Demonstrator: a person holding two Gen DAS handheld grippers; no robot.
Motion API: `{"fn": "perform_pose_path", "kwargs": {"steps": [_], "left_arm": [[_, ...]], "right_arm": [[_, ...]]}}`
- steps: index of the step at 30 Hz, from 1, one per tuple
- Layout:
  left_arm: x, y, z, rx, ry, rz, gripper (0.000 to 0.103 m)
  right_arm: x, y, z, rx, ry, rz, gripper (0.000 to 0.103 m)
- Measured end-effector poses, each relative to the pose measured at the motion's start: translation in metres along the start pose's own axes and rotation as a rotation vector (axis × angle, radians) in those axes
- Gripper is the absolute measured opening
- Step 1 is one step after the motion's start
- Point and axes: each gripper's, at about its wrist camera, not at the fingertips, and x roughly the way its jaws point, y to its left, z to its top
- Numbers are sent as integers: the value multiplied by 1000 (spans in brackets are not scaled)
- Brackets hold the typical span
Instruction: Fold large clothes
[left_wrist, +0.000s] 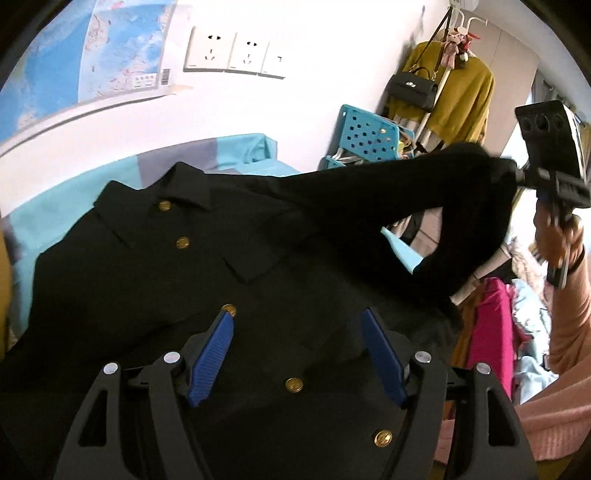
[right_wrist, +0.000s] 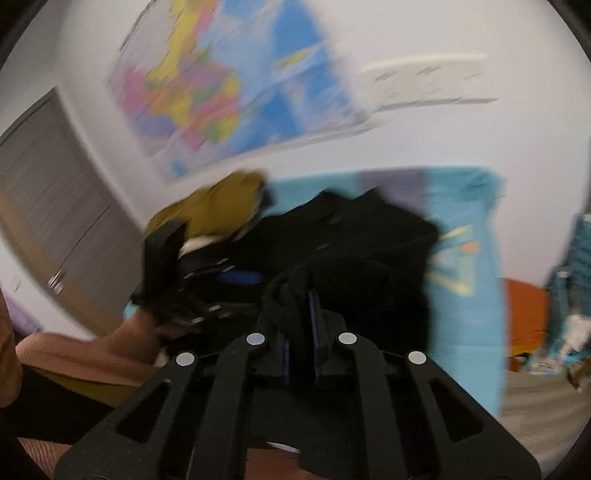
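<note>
a: what does the left wrist view give you?

b: a sharp look down on the black coat (left_wrist: 177, 280), spread front-up on the bed (left_wrist: 66, 199) with its turquoise cover, collar toward the wall and gold buttons (left_wrist: 181, 242) in a line down the front. the left tongs (left_wrist: 297, 325) hang over the lower front, blue pads spread wide, with only flat cloth and a button seen between them; they pinch nothing.

a: and the right side?

b: in that same view the right tongs (left_wrist: 511, 173) are up at the right edge, held by a hand (left_wrist: 554, 236) in a pink sleeve, with the coat's sleeve (left_wrist: 424, 199) lifted off the bed and stretched up to them.

a: does the right wrist view add anything?

b: it's blurred, but it shows the grip close up: the right tongs (right_wrist: 299, 306) pressed nearly together on a bunched fold of black sleeve cloth (right_wrist: 332, 280). it also shows the left tongs (right_wrist: 221, 275) from outside, over the coat, an olive garment (right_wrist: 221, 199) beyond them, and a coloured map (right_wrist: 221, 92) on the wall. the left view alone shows the wall sockets (left_wrist: 236, 51) and the clothes rack (left_wrist: 454, 92).
</note>
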Motion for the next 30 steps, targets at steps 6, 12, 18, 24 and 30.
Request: {"fn": "perform_pose_path", "kwargs": {"steps": [6,12,18,24,30], "left_arm": [[-11,14,-8,-58,-7,-39,70],[-16,19,-25,-65,17,-58,72],[2,0,-23,-31,46,-131,78],[47,-20,-25,1,208,-107,74],[49,-10,-23,-29,201,-96,11]], "right_arm": [[88,17,-9,-16,222,19,59],[63,5,-12,-45,166,-93,84],[33,19,-11,-148,79,-179,87],[73,-30,-5,-54,91,-242,87],[137,-116,15,187,142,-135,82]]}}
